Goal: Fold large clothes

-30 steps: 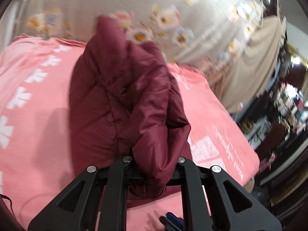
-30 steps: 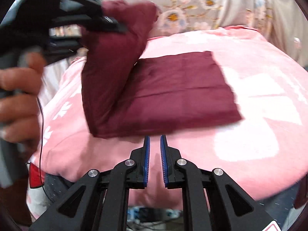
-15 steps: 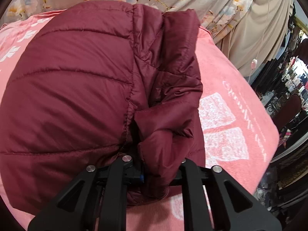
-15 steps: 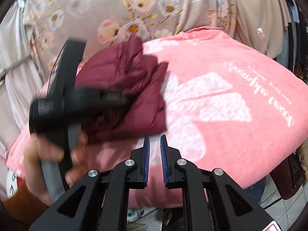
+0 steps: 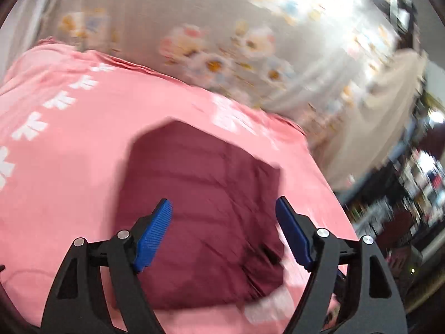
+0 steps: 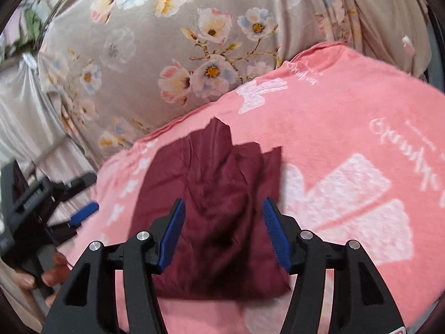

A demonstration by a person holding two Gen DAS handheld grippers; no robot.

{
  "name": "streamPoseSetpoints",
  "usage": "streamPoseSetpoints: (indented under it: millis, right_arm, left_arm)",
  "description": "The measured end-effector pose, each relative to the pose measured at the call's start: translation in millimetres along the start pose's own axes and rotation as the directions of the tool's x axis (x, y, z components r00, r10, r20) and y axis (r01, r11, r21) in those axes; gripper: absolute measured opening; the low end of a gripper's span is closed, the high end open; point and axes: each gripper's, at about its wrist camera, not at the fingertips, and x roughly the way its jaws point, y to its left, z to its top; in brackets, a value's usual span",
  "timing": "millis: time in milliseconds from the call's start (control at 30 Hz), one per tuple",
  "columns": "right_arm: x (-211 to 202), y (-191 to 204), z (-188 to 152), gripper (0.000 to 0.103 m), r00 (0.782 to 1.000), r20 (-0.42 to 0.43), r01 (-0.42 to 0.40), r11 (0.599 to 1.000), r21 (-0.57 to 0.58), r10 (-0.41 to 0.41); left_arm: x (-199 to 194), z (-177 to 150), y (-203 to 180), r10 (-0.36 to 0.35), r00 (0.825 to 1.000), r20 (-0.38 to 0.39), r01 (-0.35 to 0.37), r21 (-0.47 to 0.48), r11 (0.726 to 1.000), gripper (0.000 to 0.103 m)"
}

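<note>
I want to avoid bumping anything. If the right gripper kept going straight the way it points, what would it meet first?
Most likely the folded maroon jacket on the pink blanket: it lies directly ahead between the right gripper's opening jaws, though depth is unclear.

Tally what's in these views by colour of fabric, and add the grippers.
Maroon: 1, the folded jacket
Pink: 1, the printed blanket
Beige floral: 1, the curtain
Grippers: 2, left gripper and right gripper, both opening, nothing held
Total: 5
</note>
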Motion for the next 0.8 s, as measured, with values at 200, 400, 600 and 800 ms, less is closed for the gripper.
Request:
streamPoseSetpoints:
  millis: [200, 400, 600, 800]
  right_arm:
    - [64, 6, 17, 0.058, 0.997, -0.049, 0.059, 0.998, 0.021, -0.058]
    - [86, 3, 16, 0.012, 0.995, -0.067, 0.075, 0.997, -0.011, -0.076]
    - [57, 6, 26, 0.007, 0.983, 0.043, 0.184, 0.974, -0.132, -0.18]
    - [89, -12, 9, 0.008, 0.97, -0.053, 0.229, 0.961, -0.152, -0.239]
  left_arm:
    - [45, 16, 41, 0.049, 0.996, -0.078, -0.059, -0.133, 0.989, 0.075]
    - [77, -19, 52, 0.123, 0.983, -0.134, -0.142, -0.142, 0.98, 0.067]
    - [78, -10, 39, 0.113, 0.988, -0.106, -0.125, -0.117, 0.985, 0.064]
    - [105, -22, 28, 0.218, 0.968, -0.124, -0.222, -0.018, 0.975, 0.065]
